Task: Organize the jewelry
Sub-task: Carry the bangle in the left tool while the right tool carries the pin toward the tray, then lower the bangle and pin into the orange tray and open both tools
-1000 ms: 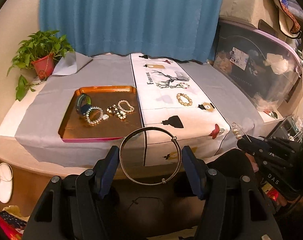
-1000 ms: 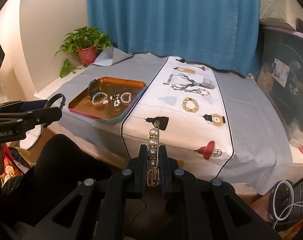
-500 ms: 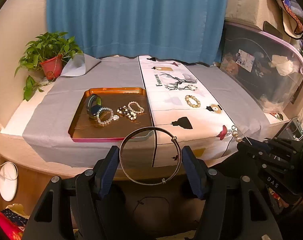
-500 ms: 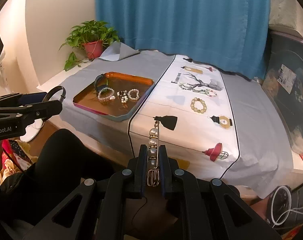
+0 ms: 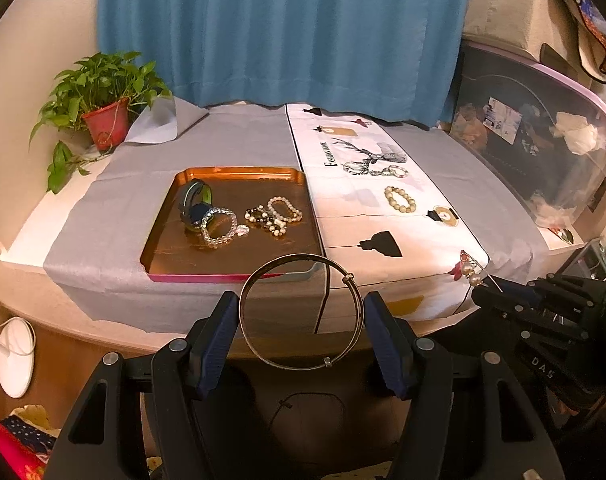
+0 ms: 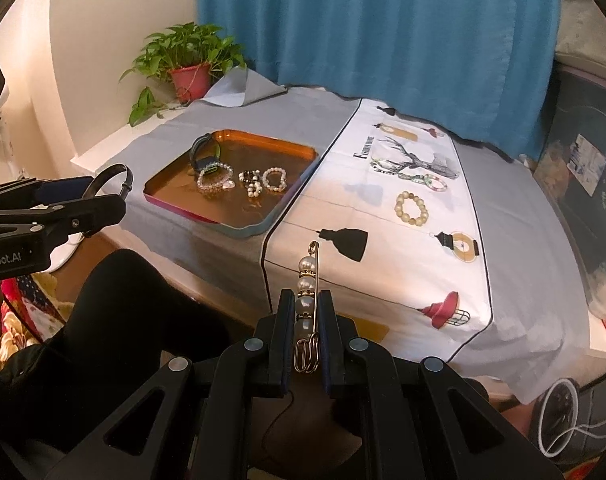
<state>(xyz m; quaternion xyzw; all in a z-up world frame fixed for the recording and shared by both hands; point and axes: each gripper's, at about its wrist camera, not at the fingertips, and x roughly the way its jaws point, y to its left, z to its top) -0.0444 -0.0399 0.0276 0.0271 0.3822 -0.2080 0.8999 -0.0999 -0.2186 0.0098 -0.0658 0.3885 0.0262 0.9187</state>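
Note:
My left gripper point(image 5: 301, 312) is shut on a thin metal bangle point(image 5: 243, 308), held in front of the table's near edge. My right gripper point(image 6: 306, 304) is shut on a gold pearl brooch pin point(image 6: 306, 276), also short of the table. The orange tray point(image 5: 163, 224) on the grey cloth holds a watch point(image 5: 195, 204) and several bead bracelets point(image 5: 219, 222). On the white runner point(image 6: 423, 272) lie a cream bead bracelet point(image 6: 411, 208) and a green bracelet point(image 6: 423, 178). The right gripper shows in the left wrist view point(image 5: 479, 292); the left gripper shows in the right wrist view point(image 6: 119, 196).
A potted plant point(image 5: 103, 120) stands at the back left corner. A blue curtain point(image 5: 279, 32) hangs behind the table. A clear storage bin point(image 5: 543, 152) and boxes stand at the right. A white round object point(image 5: 15, 360) lies on the floor at the left.
Both grippers have moved closer to the table and a little higher, each holding its piece; the tray and runner look larger and nearer.

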